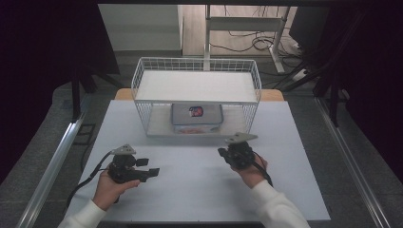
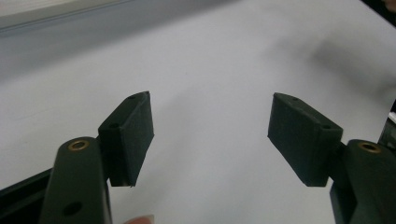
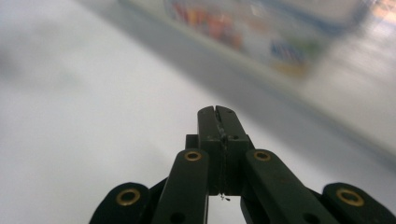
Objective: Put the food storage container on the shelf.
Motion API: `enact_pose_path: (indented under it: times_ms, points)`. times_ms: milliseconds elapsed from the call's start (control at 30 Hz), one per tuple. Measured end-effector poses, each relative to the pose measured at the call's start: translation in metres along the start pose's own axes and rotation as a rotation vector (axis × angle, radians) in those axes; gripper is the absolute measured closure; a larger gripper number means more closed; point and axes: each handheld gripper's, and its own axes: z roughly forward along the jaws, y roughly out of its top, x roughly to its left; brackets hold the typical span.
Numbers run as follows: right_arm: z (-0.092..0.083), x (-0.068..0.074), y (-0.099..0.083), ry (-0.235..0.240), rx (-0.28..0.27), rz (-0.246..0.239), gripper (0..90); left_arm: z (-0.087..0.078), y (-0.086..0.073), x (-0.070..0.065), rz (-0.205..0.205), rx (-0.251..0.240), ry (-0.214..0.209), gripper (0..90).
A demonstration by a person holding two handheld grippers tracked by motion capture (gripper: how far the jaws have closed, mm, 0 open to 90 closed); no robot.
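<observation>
A white wire rack (image 1: 196, 97) stands at the back of the white table (image 1: 199, 190). On its lower shelf lies a flat pale box (image 1: 196, 116) with a red and dark label; the same box (image 3: 261, 32) looks blurred ahead in the right gripper view. My right gripper (image 1: 227, 151) is just in front of the rack, pointing toward it, its jaws pressed together with nothing between them (image 3: 217, 112). My left gripper (image 1: 147, 167) rests low at the front left, pointing right, jaws wide apart and empty (image 2: 210, 135).
The rack's upper shelf (image 1: 197, 85) is a bare white board. Metal rails (image 1: 52, 166) run along both sides of the table. Beyond the table stands a white desk frame (image 1: 247, 28) with cables on the floor.
</observation>
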Motion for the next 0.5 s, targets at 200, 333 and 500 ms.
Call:
enact_pose_path:
  times_ms: [200,333,500]
  points:
    - [-0.034,-0.014,-0.034,0.012,-0.012,0.044,88.6,0.001,0.001,0.0,-0.008,-0.008,0.009,30.8]
    - [-0.045,-0.022,-0.043,0.024,-0.038,0.089,86.4,0.001,0.001,0.001,-0.001,-0.002,0.017,30.7]
    - [-0.049,-0.023,-0.041,-0.006,-0.089,0.112,36.8,0.0,0.001,0.001,0.006,-0.007,0.02,30.5]
